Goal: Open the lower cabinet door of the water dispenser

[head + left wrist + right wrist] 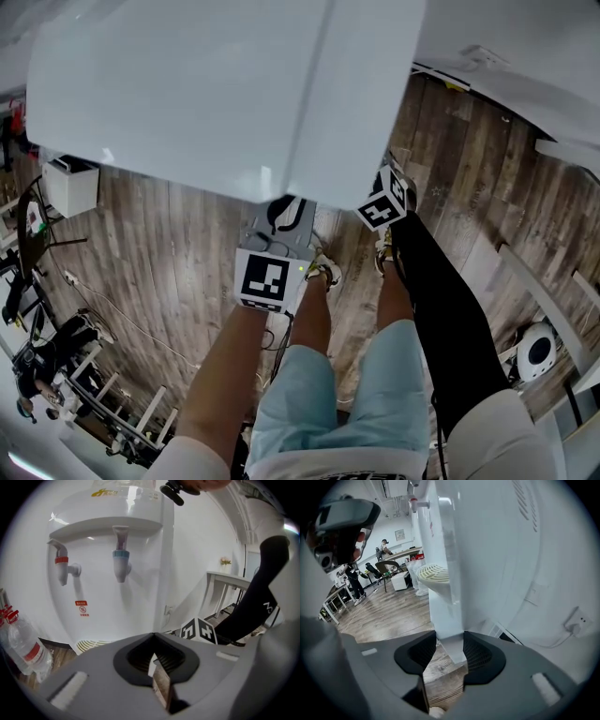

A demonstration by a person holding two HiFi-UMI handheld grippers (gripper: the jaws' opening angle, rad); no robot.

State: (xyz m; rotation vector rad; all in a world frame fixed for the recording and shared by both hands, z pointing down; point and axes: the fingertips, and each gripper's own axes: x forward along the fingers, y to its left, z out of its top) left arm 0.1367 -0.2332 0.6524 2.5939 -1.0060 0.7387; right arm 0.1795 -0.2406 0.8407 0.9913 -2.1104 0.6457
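Note:
The white water dispenser (225,94) fills the top of the head view; its red and blue taps face me in the left gripper view (89,566). My right gripper (450,656) is at the dispenser's front right corner. The white edge of the lower cabinet door (447,625) runs down between its pads, which close on it from both sides. In the head view only its marker cube (382,208) shows beside the dispenser. My left gripper (157,674) is shut on nothing and hangs in front of the dispenser, apart from it (281,217).
Clear water bottles (23,644) stand on the floor left of the dispenser. A wall socket (166,609) and a white table (225,581) are to its right. The drip tray (433,573) juts out above the door. Desks, chairs and people (384,550) are far off.

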